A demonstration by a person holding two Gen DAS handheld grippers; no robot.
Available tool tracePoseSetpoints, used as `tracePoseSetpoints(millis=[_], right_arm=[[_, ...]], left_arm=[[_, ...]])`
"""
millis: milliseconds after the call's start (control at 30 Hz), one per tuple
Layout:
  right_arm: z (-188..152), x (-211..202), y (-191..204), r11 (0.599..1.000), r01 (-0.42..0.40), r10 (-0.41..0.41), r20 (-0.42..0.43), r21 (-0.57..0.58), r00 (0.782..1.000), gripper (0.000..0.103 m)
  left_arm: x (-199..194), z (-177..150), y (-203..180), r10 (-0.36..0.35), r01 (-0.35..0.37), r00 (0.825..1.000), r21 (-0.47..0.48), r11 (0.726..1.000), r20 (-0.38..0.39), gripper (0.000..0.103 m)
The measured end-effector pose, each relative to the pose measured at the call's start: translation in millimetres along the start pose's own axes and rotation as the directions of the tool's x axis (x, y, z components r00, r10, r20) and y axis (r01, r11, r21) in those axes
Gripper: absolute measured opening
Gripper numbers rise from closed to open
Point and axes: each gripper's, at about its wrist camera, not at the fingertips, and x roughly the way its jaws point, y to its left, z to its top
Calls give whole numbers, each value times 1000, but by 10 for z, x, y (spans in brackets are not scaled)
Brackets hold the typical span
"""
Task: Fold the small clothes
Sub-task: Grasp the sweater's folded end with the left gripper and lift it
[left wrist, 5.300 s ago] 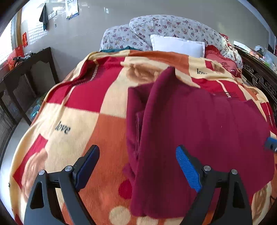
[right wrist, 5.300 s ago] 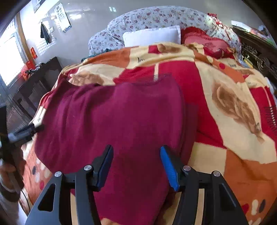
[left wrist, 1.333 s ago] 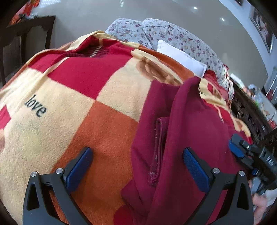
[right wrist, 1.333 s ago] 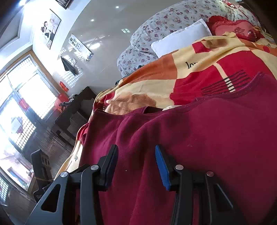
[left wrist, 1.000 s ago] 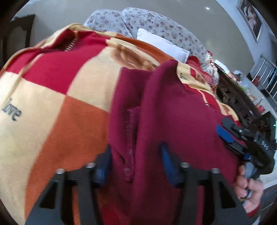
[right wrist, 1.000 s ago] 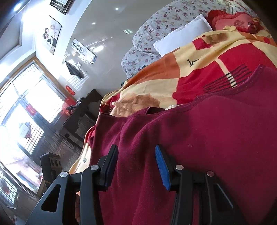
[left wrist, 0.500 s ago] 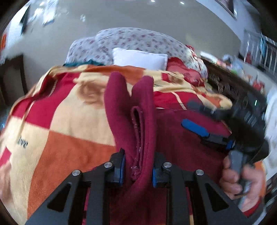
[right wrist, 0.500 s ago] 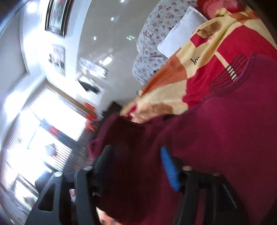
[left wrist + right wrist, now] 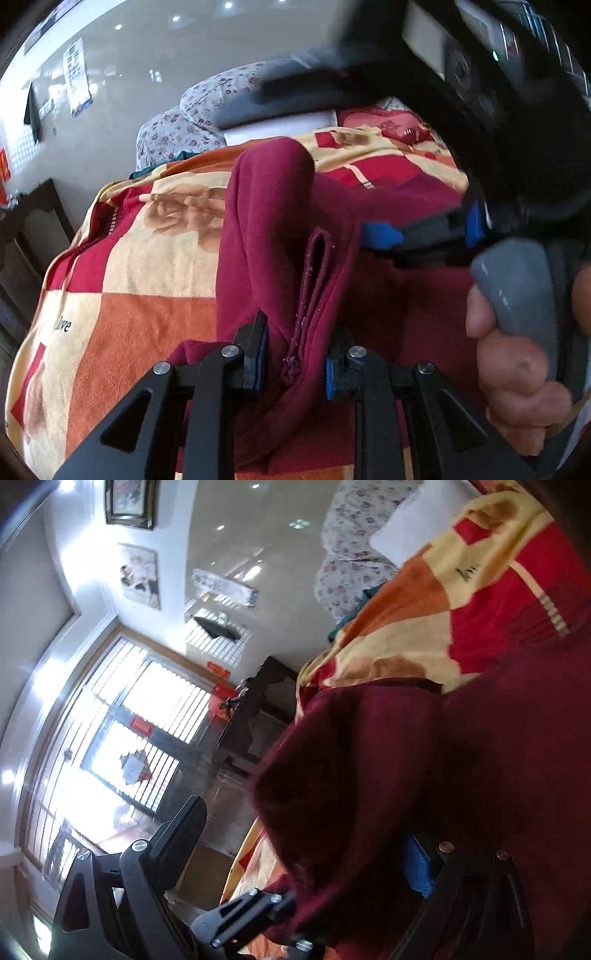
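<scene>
Here, the left gripper (image 9: 293, 360) is clamped on a raised fold of the maroon garment (image 9: 273, 236), above the blanket (image 9: 140, 280). The right gripper (image 9: 306, 853), jaws spread, is crowded by garment cloth; its hand (image 9: 517, 373) blocks the right.

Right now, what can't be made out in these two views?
- Left wrist: the white pillow is mostly hidden by the blurred right claw.
- Right wrist: the right claw's far pad is half buried in the garment; its grip is unclear.
- Garment's overall shape: cut off by edges in both views.
</scene>
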Motion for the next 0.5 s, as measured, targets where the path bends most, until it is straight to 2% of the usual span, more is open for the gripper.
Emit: tracePoseSetpoints(millis=[100,133,167,200,233,300,367,400,433,467,500], right_arm=[[-30,30,76,995,63,-63,3,-82,998,97],[-48,53,81,989,102,-102,4,-108,995,85],[-61,87,71,980,153,-154,2,-131,988,50],[-67,102,48,971,191,-193,1,-144,981,34],[-72,103,24,965,215,-215,14,-153,977,27],[-63,38,-35,959,241,-237,41,-151,971,24],[-54,-1,-53,960,239,-233,58,-148,971,22],[-58,-16,-51,960,239,-233,63,-148,971,22],[-52,-15,-48,959,242,-235,68,-148,970,22],[-44,-16,-45,958,245,-237,70,-148,969,22],[-42,-11,-44,958,246,-237,71,-147,969,23]], left_arm=[[5,-11,-19,9,-9,1000,5,1000,5,22],[-4,-14,-22,11,-11,1000,5,1000,5,22],[-18,-18,-15,14,-14,1000,4,1000,6,23],[-41,-23,-5,13,-13,1000,0,1000,3,30],[-74,-28,25,3,-3,1000,-9,1000,-5,39],[-195,-63,138,-77,76,997,-31,997,-30,43],[-435,-149,271,-118,118,993,-32,993,-10,51],[-602,-227,371,-120,121,992,-23,992,24,65],[-707,-292,447,-117,118,992,-20,993,43,86],[-774,-349,514,-112,114,992,-25,993,51,92],[-806,-383,552,-109,110,992,-31,993,57,94]])
